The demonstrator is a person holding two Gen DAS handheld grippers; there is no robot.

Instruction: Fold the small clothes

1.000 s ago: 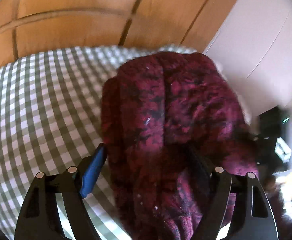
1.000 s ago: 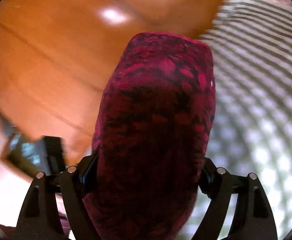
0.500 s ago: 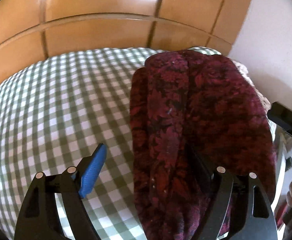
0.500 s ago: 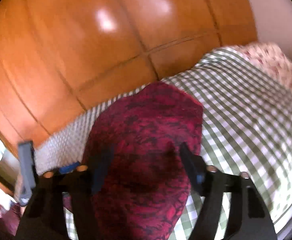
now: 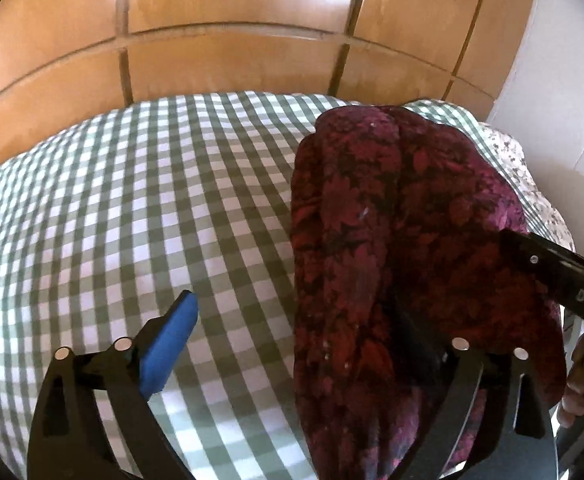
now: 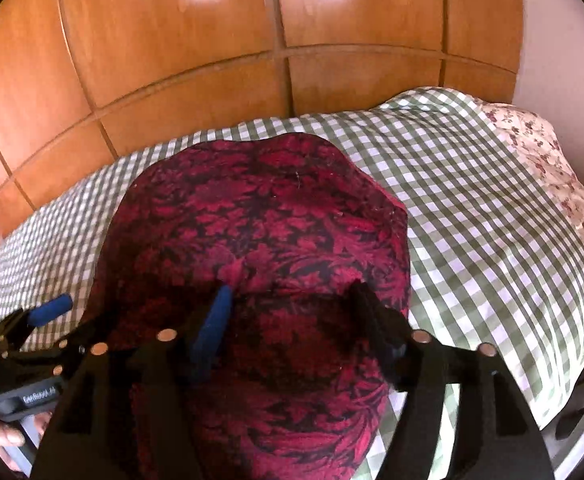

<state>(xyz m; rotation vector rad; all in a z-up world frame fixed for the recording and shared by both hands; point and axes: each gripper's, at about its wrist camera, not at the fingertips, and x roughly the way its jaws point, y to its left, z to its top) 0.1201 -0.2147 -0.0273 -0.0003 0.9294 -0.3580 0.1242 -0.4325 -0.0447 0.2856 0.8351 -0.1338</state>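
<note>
A dark red floral garment (image 5: 392,220) lies bunched on the green-and-white checked bed cover (image 5: 132,208). My left gripper (image 5: 292,304) is opening. Its blue pad (image 5: 172,336) stands clear over the cover, and the cloth drapes over its other finger. In the right wrist view the garment (image 6: 260,216) spreads wide, its scalloped far edge on the cover (image 6: 472,200). My right gripper (image 6: 292,300) is opening too, with cloth between its fingers but not pinched. Each gripper shows at the edge of the other's view, with a hand (image 5: 580,392) behind it.
Wooden wardrobe panels (image 6: 212,60) rise right behind the bed. A cream floral quilt (image 6: 564,176) lies at the bed's right end, beside a white wall (image 5: 564,80). The checked cover left of the garment is bare.
The garment has come down from hanging in front of the wardrobe onto the bed and spread out. The right jaws narrowed on it, then widened. The left jaws have widened.
</note>
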